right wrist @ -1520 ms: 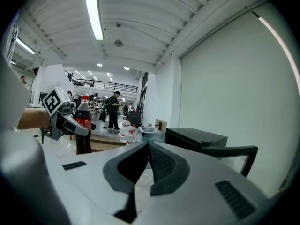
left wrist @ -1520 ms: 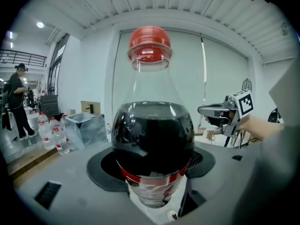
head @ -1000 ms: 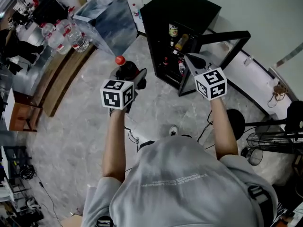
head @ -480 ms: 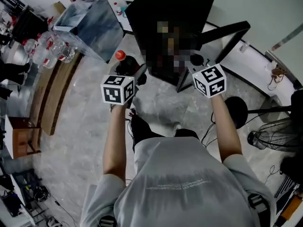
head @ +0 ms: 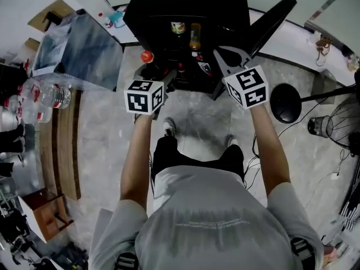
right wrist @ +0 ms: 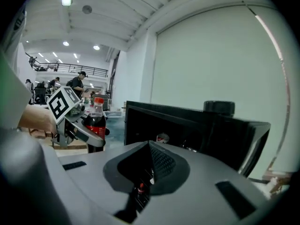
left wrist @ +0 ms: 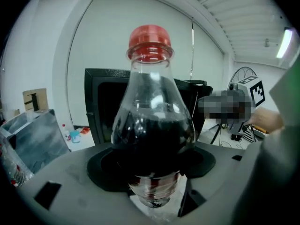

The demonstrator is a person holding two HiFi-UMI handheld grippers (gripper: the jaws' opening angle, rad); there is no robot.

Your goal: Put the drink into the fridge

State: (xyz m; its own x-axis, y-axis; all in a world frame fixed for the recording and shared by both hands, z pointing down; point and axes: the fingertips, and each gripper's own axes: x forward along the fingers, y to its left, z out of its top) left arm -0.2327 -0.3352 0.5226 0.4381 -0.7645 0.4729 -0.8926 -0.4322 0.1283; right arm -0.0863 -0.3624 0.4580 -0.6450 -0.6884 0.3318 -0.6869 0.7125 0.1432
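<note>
Head view / left: left gripper (head: 161,76) jaws clamped on clear plastic cola bottle, dark drink, red cap (head: 151,65). Bottle upright, just in front of the fridge opening, not inside yet.
Head view / right: right gripper (head: 225,58) jaws together, nothing in them, near the open black fridge door (head: 273,17) but not touching it as far as I can tell.
Head view / fridge: squat black mini fridge (head: 185,4), door swung out to person's right. A few small bottles and cans (head: 191,35) on shelves inside.
Left gripper view / grip: jaws closed round lower body of cola bottle at label level. Neck + cap stand well above the jaws.
Left gripper view / bg: fridge opening straight behind cola bottle, right gripper off to the right.
Right gripper view / jaws: pressed together, empty, only a thin slit between.
Right gripper view / scene: left gripper w/ cola bottle at left, beside fridge front. Shelf items dim inside.
Step (judged): lined up at the opening, insertion comes next.
Risk 1: tall bottle vs shelf gap, so cap may hit shelf or top edge unless lowered or tilted.
Risk 2: small bottles and cans already inside, so a push-in may knock them over.
Risk 3: smooth round plastic gripped low, so a bump may pivot or slip it in the jaws.
Risk 4: fridge door unheld, could swing back onto the arm.
</note>
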